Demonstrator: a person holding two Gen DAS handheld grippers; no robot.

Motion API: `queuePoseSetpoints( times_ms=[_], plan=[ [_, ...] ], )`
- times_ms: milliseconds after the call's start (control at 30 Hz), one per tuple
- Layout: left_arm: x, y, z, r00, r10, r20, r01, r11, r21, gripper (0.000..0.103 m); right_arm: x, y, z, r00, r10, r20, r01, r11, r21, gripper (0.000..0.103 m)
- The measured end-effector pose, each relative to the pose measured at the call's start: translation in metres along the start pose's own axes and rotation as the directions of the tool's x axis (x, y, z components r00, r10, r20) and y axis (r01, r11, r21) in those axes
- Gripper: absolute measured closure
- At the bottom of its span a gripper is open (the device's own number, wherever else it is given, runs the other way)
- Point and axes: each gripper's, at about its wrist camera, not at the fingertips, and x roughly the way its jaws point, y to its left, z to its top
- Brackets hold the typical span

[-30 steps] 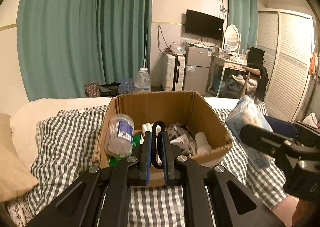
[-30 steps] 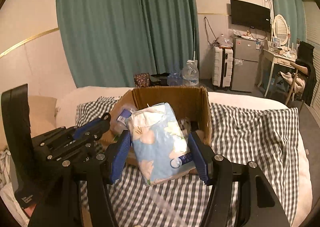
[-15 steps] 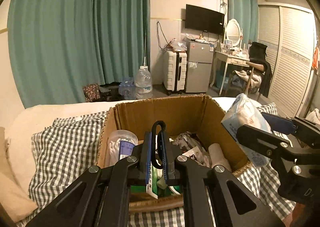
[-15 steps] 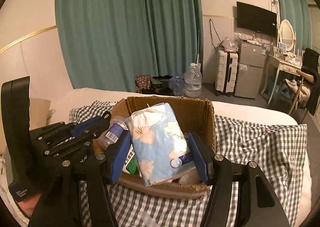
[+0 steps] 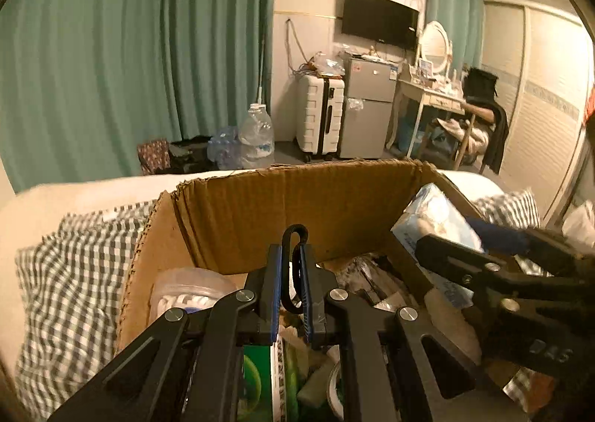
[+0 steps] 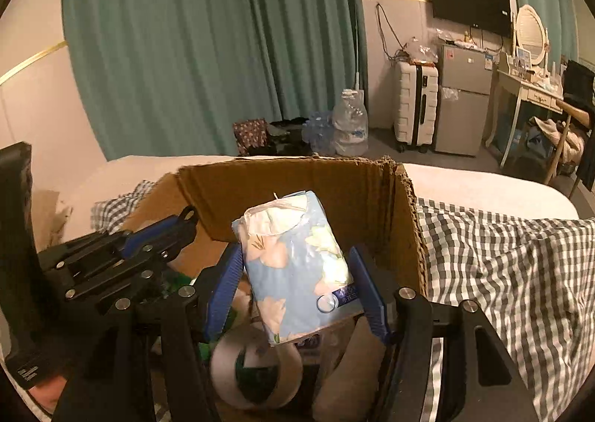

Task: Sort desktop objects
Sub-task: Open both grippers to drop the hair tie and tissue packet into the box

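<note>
The right claw [image 6: 297, 291] was clamped on a tissue pack [image 6: 297, 269], its blue pads pressing the pack's two long sides, so the pack's long axis ran forward along the fingers and tilted up toward the far wall of the cardboard box [image 6: 334, 180]. The pack hung directly over the open box, above a roll of tape [image 6: 256, 370] and other clutter on the box floor; the drop point lay straight below the claw, so the coming move looked to be a matter of lowering and parting the fingers, not of travelling sideways. The right claw was plainly the nearer one for that job.

The left claw [image 5: 290, 291] was shut on a thin black loop [image 5: 293, 236], perhaps a handle or clip, which stood up between its pads. It also hovered over the box, on the box's left half, above a green packet [image 5: 256, 384] and a clear plastic jar [image 5: 186, 295]. From the left view the tissue pack [image 5: 435, 221] sat to the right, by the box's right wall.

The pack carried a blue floral print and a round emblem with small white characters beside it, too small to read. The green packet's printing was likewise illegible. The box rested on a bed with a checked blanket [image 6: 502, 273]
</note>
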Motion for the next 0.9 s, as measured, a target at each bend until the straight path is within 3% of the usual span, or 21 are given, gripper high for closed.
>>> queuePoseSetpoints(
  times_ms=[267,333,367,400,433,500,533,633,900],
  plan=[
    [0.008,0.005,0.01,1.0,0.014,-0.029,-0.015,0.999,-0.042,0.093,0.005,-0.012,0.004,1.0,0.001,0.017,-0.002,0.999,0.053,0.042],
    [0.008,0.004,0.01,0.999,0.022,-0.035,-0.023,0.999,-0.049,0.085,0.003,-0.015,0.003,1.0,-0.01,0.021,0.008,0.998,0.063,0.036],
    [0.009,0.003,0.011,0.999,0.019,-0.045,-0.021,0.999,-0.046,0.065,0.001,-0.016,0.002,1.0,-0.006,0.026,0.004,0.997,0.071,0.021],
    [0.008,0.002,0.01,0.999,0.026,-0.046,-0.028,0.999,-0.043,0.039,-0.001,-0.017,0.003,0.999,0.007,0.033,-0.009,0.997,0.076,0.013],
    [0.004,0.0,0.01,0.998,0.055,-0.029,-0.056,0.998,-0.04,0.032,-0.004,-0.018,0.003,0.999,0.008,0.045,-0.011,0.997,0.081,0.012],
    [-0.005,0.001,0.009,0.993,0.113,0.02,-0.112,0.992,-0.051,0.007,-0.011,-0.019,0.002,0.998,-0.001,0.065,-0.005,0.996,0.088,0.011],
    [-0.008,0.003,0.009,0.993,0.118,0.033,-0.115,0.991,-0.066,0.003,-0.014,-0.021,0.002,0.997,0.01,0.074,-0.017,0.996,0.093,0.011],
    [-0.01,0.005,0.007,0.996,0.084,0.037,-0.08,0.993,-0.092,0.001,-0.018,-0.024,0.003,0.996,0.023,0.082,-0.033,0.993,0.115,0.011],
    [-0.019,-0.006,-0.005,0.99,0.135,0.041,-0.135,0.991,-0.011,0.001,-0.031,-0.022,-0.005,0.996,-0.013,0.085,0.004,0.994,0.11,0.011]
  ],
)
